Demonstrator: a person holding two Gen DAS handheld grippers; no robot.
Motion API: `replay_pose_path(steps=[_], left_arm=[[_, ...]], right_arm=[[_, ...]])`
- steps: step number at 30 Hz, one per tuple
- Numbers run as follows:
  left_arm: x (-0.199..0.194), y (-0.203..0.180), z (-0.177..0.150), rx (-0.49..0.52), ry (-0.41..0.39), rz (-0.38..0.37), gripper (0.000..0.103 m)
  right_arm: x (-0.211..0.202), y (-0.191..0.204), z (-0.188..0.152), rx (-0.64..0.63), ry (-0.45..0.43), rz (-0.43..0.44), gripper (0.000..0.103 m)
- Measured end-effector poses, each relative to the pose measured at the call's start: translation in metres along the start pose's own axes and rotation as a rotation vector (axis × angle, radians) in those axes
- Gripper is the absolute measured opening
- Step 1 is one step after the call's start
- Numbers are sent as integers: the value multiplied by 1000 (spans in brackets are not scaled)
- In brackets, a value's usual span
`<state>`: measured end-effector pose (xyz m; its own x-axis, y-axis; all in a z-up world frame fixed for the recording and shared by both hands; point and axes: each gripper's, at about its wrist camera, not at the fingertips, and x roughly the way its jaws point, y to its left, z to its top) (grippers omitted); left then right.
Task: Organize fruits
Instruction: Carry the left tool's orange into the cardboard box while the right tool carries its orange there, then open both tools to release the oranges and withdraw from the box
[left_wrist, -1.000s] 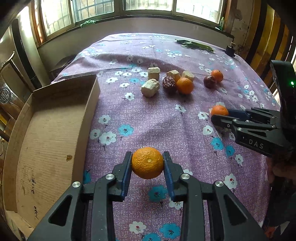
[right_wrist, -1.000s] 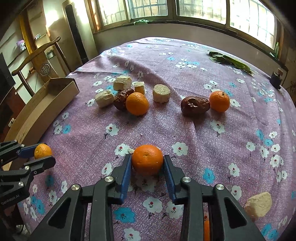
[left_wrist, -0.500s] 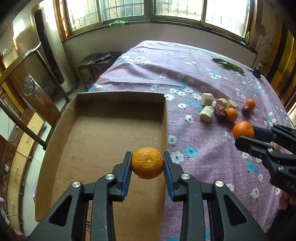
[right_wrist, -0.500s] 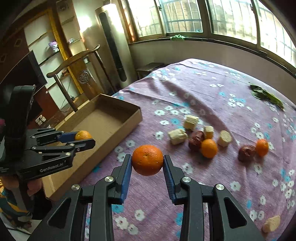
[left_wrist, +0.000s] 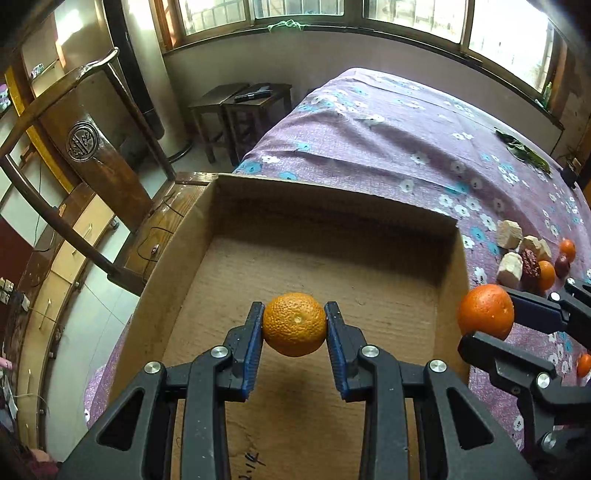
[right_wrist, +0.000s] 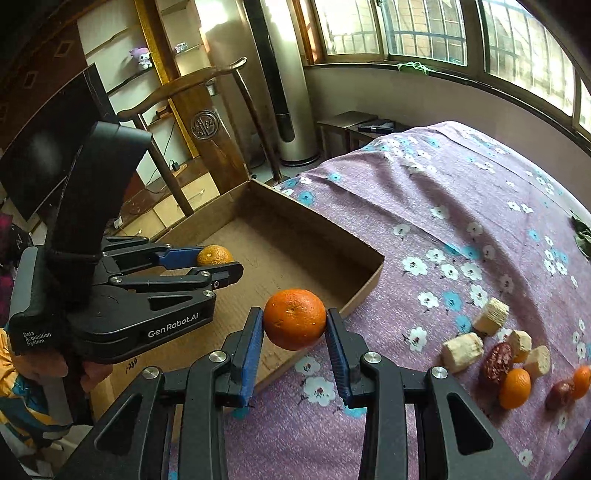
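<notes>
Over the box, your left gripper and right gripper each clamp an orange; nothing is boxed yet; several fruits wait on the cloth.

Box floor bare below; box wall between right tool, interior.

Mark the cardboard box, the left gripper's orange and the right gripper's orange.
cardboard box (left_wrist: 332, 206), left wrist view, far wall.
left orange (left_wrist: 294, 324), left wrist view, peel centre.
right orange (right_wrist: 294, 318), right wrist view, peel centre.
</notes>
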<state>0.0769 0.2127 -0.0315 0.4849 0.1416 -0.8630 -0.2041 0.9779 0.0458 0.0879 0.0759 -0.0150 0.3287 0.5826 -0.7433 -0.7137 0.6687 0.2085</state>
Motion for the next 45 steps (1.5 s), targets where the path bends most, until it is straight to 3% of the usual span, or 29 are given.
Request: replay_pose_path(steps=[10, 17, 19, 21, 26, 33, 35, 36, 39, 41, 45], left_arm=[[24, 10, 6, -35, 42, 16, 32], [24, 9, 4, -29, 26, 45, 33], [25, 9, 4, -33, 25, 52, 40], [25, 11, 4, -41, 22, 55, 59], [18, 16, 1, -54, 1, 87, 73], [-8, 9, -10, -38, -48, 95, 74], [-24, 2, -12, -36, -91, 96, 74], [-31, -3, -13, -34, -107, 93, 74], [-51, -23, -20, -11, -147, 33, 79], [-59, -41, -26, 4, -163, 4, 83], [-66, -85, -31, 64, -163, -72, 83]], right_arm=[[42, 10, 12, -59, 73, -1, 37], [60, 14, 14, -82, 103, -22, 38], [60, 15, 15, -86, 99, -29, 38], [61, 19, 13, -96, 101, -39, 38], [57, 19, 12, -105, 101, -54, 49], [7, 15, -2, -91, 40, -78, 51], [-13, 6, -7, -68, 9, -102, 66], [-23, -2, -11, -48, -3, -127, 67], [-64, -23, -36, 4, -31, -169, 68], [-91, -39, -59, 67, -63, -212, 80], [-125, -66, -103, 134, -24, -341, 82]])
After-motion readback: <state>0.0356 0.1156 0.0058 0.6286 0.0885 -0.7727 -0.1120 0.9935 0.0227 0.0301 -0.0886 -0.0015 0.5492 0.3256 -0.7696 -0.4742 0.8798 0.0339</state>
